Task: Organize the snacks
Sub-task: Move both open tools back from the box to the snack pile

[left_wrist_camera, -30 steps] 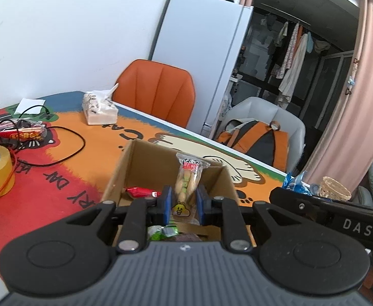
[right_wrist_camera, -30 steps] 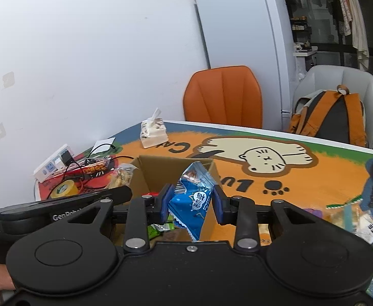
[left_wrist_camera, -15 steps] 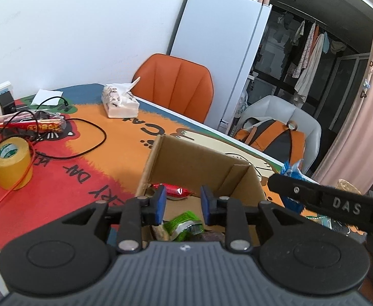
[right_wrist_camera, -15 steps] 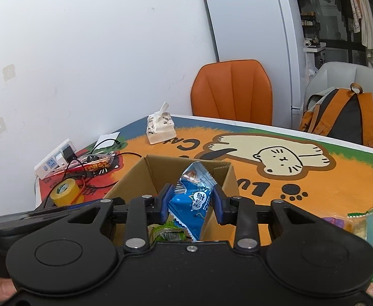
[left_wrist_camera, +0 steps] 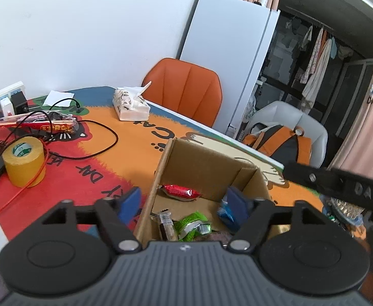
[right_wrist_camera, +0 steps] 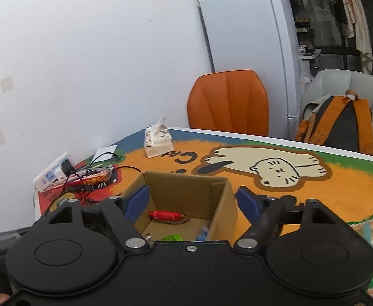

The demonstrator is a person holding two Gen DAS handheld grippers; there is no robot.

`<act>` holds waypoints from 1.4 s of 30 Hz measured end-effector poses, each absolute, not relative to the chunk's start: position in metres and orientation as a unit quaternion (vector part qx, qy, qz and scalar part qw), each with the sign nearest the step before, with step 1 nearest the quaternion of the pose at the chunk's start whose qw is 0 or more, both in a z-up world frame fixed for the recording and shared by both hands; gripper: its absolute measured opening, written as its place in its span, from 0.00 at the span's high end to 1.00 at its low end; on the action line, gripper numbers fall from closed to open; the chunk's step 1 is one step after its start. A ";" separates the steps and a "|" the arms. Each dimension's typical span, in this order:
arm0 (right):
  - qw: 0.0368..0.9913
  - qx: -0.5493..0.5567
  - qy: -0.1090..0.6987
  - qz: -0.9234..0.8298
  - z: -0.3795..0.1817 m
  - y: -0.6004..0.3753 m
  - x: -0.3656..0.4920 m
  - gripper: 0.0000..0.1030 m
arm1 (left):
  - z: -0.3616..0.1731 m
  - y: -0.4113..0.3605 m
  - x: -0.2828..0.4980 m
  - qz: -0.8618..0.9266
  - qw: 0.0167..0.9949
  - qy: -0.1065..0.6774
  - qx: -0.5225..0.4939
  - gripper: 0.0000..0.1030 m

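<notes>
Nearest in each wrist view is a gripper's black body, both hanging over the near edge of an open cardboard box. The left gripper has its jaws opening, the blue pads spread wide with nothing pinched between them; the left pad sits outside the box's left wall and the right pad inside, just beside a blue packet lying against the right wall. The right gripper is likewise opening and empty, its pads straddling the box from outside both side walls. On the box floor lie a brown bar and a crumpled green wrapper at the near side, and a red wrapped snack farther in by the back wall. The box stands on a table with an orange cartoon-cat mat. Left of it sit a roll of yellow tape and a black cable; farther back stands a tissue pack. Beyond the table are an orange chair and a white fridge.
</notes>
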State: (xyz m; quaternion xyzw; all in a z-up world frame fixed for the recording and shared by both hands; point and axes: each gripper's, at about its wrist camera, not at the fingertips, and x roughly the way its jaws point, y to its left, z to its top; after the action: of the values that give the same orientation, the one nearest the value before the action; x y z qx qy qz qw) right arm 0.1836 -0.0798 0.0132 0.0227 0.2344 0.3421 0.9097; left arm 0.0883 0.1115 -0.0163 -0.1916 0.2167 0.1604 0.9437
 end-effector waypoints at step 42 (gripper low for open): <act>0.941 0.076 0.227 0.241 -0.003 -0.243 0.149 0.00 | -0.008 0.004 0.086 0.069 0.965 0.206 -0.149 0.13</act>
State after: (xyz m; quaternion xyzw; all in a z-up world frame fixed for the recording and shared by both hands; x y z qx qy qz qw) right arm 0.1492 -0.2426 -0.0025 0.0758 0.2271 0.2406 0.9406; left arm 0.0861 0.0043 -0.0084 -0.1495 0.2063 0.0690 0.9645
